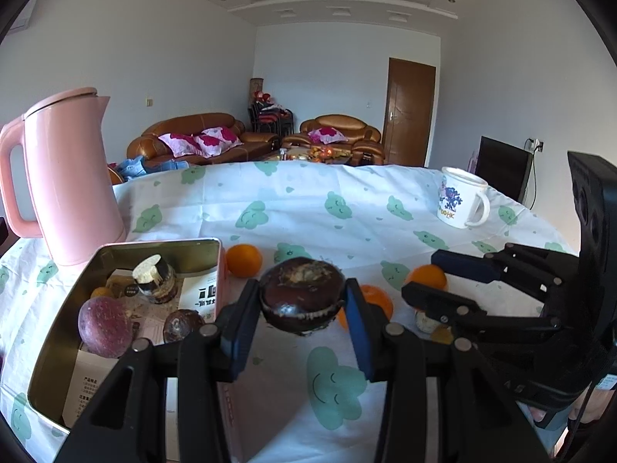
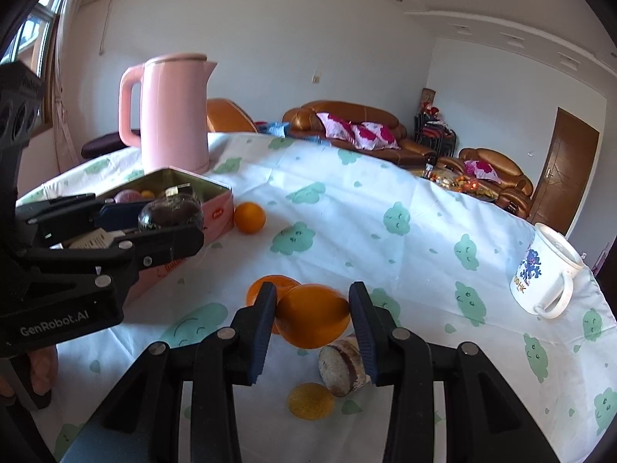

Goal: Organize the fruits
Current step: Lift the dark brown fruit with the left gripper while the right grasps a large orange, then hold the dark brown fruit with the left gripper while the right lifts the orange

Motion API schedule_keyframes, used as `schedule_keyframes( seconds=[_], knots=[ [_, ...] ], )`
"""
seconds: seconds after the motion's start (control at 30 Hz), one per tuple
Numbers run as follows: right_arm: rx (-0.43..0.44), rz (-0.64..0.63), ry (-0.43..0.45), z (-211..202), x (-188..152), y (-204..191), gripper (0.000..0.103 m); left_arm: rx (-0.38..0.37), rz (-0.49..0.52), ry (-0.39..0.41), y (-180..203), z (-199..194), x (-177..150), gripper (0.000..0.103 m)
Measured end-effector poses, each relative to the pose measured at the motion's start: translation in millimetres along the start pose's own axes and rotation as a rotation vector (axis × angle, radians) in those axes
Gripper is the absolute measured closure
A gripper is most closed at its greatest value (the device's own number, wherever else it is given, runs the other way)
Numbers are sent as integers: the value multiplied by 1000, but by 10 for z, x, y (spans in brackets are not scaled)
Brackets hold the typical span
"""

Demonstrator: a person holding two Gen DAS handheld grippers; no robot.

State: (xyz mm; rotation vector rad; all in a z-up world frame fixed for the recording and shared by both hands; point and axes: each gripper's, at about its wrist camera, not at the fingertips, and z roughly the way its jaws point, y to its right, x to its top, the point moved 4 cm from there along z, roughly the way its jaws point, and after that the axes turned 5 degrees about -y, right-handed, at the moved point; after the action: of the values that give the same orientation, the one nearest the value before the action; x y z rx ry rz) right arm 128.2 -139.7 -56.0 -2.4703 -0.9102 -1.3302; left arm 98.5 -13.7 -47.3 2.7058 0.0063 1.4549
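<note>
My left gripper (image 1: 302,308) is shut on a dark brown passion fruit (image 1: 302,293) and holds it above the cloth, just right of the open pink tin (image 1: 162,245). The tin holds a purple passion fruit (image 1: 105,326), another dark one (image 1: 183,324) and a small jar (image 1: 154,279). My right gripper (image 2: 313,318) is shut on an orange (image 2: 313,316), with a second orange (image 2: 256,289) behind it on the cloth. A third orange (image 2: 249,217) lies beside the tin. The left gripper shows in the right wrist view (image 2: 169,220).
A pink kettle (image 1: 73,177) stands behind the tin. A white mug (image 2: 543,276) stands at the right. A small round jar (image 2: 341,364) and a small yellow-orange fruit (image 2: 310,401) lie near my right gripper. The table edge runs along the back.
</note>
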Motion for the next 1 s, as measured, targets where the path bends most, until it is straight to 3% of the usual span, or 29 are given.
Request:
schedule_keyframes(
  seconds=[1.0],
  knots=[
    [15,71,169,-333,-26,135,62,22,59,108,112,-224,7,58]
  ],
)
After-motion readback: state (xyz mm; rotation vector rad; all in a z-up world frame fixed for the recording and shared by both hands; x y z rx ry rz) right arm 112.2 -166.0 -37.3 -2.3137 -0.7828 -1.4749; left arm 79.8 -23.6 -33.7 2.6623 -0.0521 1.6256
